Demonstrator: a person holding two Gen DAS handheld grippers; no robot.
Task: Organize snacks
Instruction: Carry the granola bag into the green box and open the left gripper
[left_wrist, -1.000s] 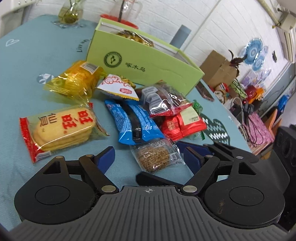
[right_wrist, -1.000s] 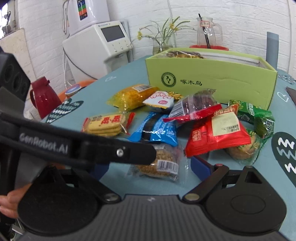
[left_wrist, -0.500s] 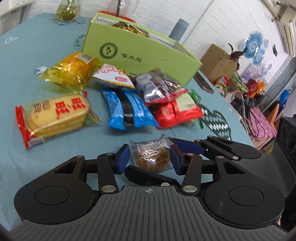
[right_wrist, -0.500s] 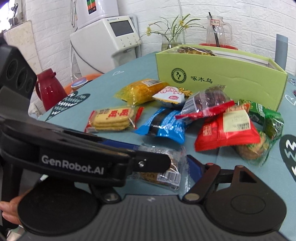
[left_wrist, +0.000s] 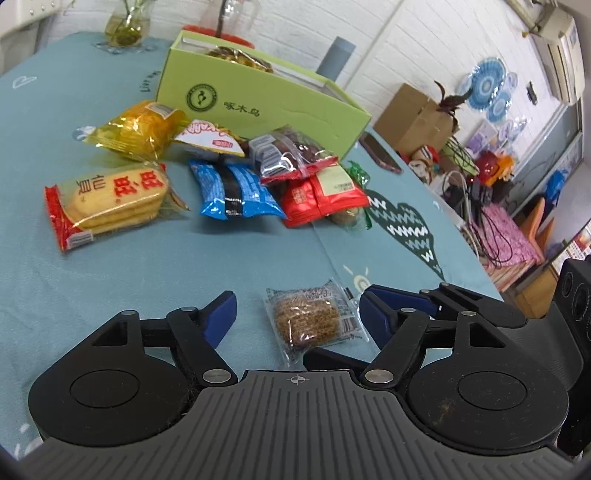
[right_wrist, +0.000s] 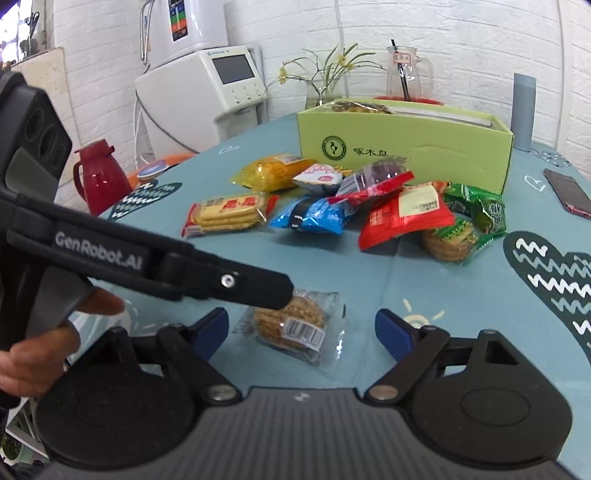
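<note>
Green box (left_wrist: 258, 99) holds one snack; the rest lie loose in front, so mostly undone. Left view: left gripper (left_wrist: 297, 314) fingers spread, clear cake pack (left_wrist: 314, 321) on the cloth between them, apart from the pile (left_wrist: 236, 177). Right view: right gripper (right_wrist: 301, 326) fingers spread, same pack (right_wrist: 295, 326) between; bare cloth all around, table edge close on the left

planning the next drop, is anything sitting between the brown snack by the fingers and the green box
Yes. The brown snack lies alone on the cloth between the open left gripper fingers. The pile sits between it and the green box: blue packet, red packet and dark snack bag. Lifting over them would avoid it.
</note>
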